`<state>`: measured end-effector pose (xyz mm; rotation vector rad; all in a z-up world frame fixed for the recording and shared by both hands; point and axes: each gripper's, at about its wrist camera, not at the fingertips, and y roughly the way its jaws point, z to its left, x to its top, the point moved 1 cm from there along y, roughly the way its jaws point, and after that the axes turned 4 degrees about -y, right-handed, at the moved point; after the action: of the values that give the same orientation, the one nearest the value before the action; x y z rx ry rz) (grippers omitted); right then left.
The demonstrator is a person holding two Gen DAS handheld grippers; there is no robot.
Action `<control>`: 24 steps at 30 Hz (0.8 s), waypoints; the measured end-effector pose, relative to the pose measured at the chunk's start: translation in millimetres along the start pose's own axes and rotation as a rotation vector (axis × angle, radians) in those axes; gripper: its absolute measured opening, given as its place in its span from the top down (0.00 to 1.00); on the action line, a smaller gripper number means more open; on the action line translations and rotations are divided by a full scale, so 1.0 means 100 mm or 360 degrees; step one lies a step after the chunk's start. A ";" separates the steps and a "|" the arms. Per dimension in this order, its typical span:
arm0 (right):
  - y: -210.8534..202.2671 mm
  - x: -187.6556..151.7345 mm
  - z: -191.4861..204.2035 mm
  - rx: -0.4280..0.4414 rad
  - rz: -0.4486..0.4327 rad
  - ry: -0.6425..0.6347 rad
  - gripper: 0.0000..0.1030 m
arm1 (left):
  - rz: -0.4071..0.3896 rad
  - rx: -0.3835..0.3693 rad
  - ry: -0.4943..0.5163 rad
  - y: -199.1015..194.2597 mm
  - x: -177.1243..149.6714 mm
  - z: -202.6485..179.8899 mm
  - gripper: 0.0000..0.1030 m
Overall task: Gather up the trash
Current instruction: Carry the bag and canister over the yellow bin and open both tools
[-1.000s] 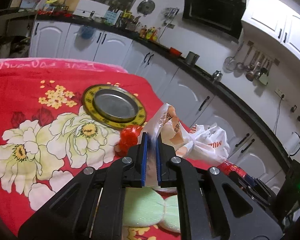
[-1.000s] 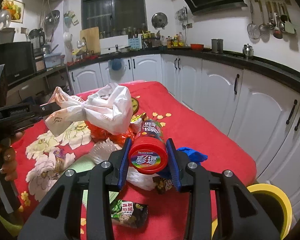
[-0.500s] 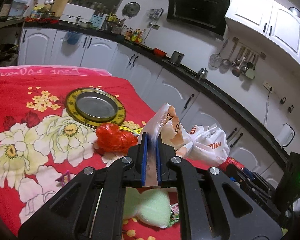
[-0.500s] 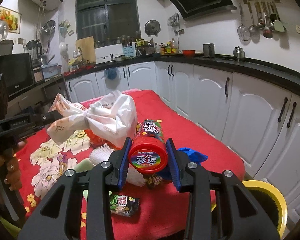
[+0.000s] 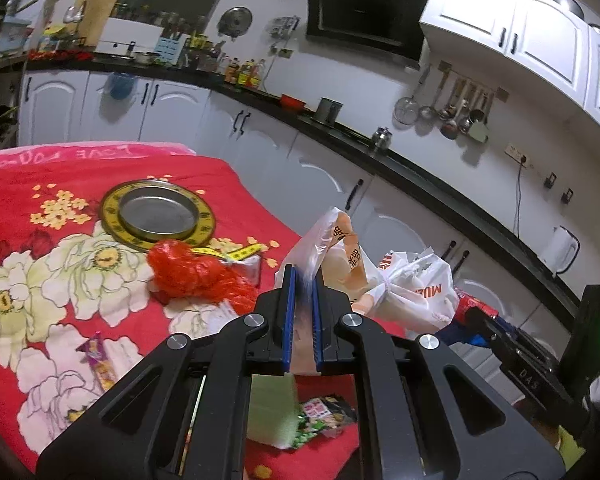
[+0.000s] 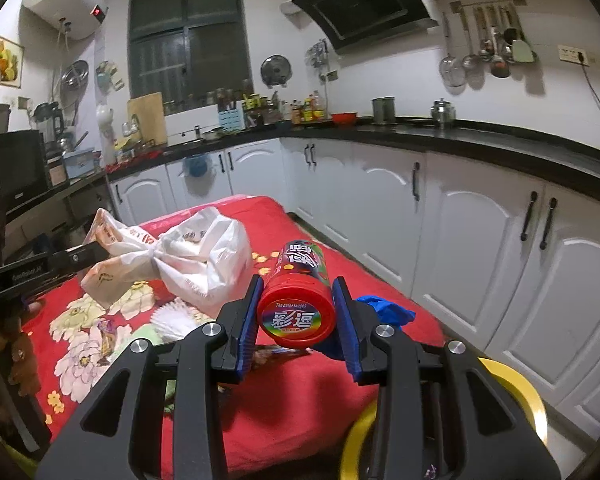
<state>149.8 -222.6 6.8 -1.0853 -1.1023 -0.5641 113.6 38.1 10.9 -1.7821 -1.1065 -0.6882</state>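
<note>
The left hand-held gripper is clenched on the thin edge of a white plastic bag, and the blue pads press the plastic between them. The bag is tied in the middle and hangs above the worktop, which has a red flowered cover. In the right wrist view the same bag is at the left centre of the frame, lifted over the cover, with the left hand-held gripper at its left end.

The right hand-held gripper grasps a red candy tube by its sides; the round cap faces the camera, in the middle of the frame.

In the left wrist view, a crumpled red bag lies on the cover just left of the gripper's tips, near a round metal tray with a yellow rim. A small purple wrapper lies at the lower left. A green pad and a snack packet lie below the gripper.

In the right wrist view, a blue glove lies on the cover just right of the tube, and a white paper cup liner lies under the white bag. A yellow bin is at the lower right, beside the worktop.
</note>
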 end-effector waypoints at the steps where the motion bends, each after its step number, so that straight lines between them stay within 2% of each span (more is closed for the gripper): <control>1: -0.02 -0.01 -0.03 -0.0009 0.0001 0.0007 0.67 | 0.0006 -0.0007 0.0007 0.01 -0.02 -0.03 0.96; 14: -0.20 -0.17 -0.59 -0.0159 0.0027 0.0137 0.67 | 0.0095 -0.0084 0.0112 0.25 -0.26 -0.47 0.96; 24: -0.31 -0.25 -0.76 -0.0233 0.0026 0.0158 0.67 | 0.0169 -0.0129 0.0242 0.44 -0.45 -0.79 0.96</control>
<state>147.4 -306.8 -6.8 -1.1794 -0.9768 -0.6867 132.8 -59.4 -8.0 -1.8101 -0.8869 -0.7996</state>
